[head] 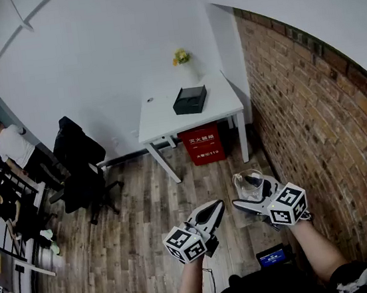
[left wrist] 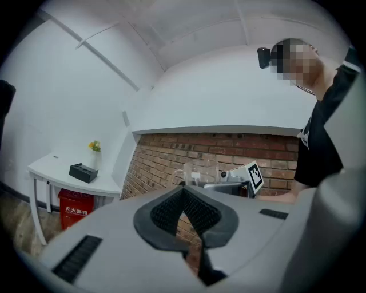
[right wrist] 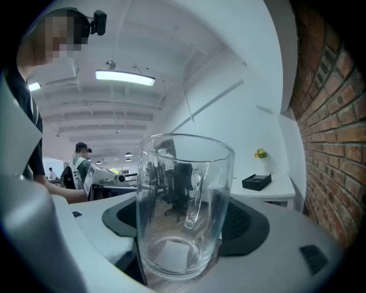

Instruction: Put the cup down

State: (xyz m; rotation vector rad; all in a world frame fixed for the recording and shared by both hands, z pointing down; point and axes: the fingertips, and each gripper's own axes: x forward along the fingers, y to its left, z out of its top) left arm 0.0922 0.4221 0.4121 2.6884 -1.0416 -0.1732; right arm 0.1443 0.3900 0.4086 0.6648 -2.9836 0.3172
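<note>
Head view, looking steeply down: a person stands on a wood floor [head: 145, 214] with a gripper in each hand, well apart from the white table [head: 166, 114] against the far wall. The right gripper [head: 251, 194] carries the cup [right wrist: 184, 206], a clear glass mug with a handle, upright in mid-air, its jaws spread wide and gripping the lower part of the glass. The left gripper [head: 213, 209] is empty, its jaws closed tip to tip.

The hazards, as they appear from here: smooth glass gripped low down can slide or tip on the way to the table, the more so if the gripper tilts. A landing near the table's front edge could leave the cup overhanging. A black box [head: 190, 99] and a vase of yellow flowers [head: 180, 57] take up the back of the table, so a long reach risks a knock. Letting go before the base sits flat would drop it.

Much stays uncertain. Exactly where the pads meet the glass is hard to read in the right gripper view, since the cup blocks and bends what lies behind it. A pale square shows at the base, and whether it is a label or a reflection cannot be told. The cup's underside is cut off. The table's near legs and a red box [head: 202, 145] beneath are plain enough.
</note>
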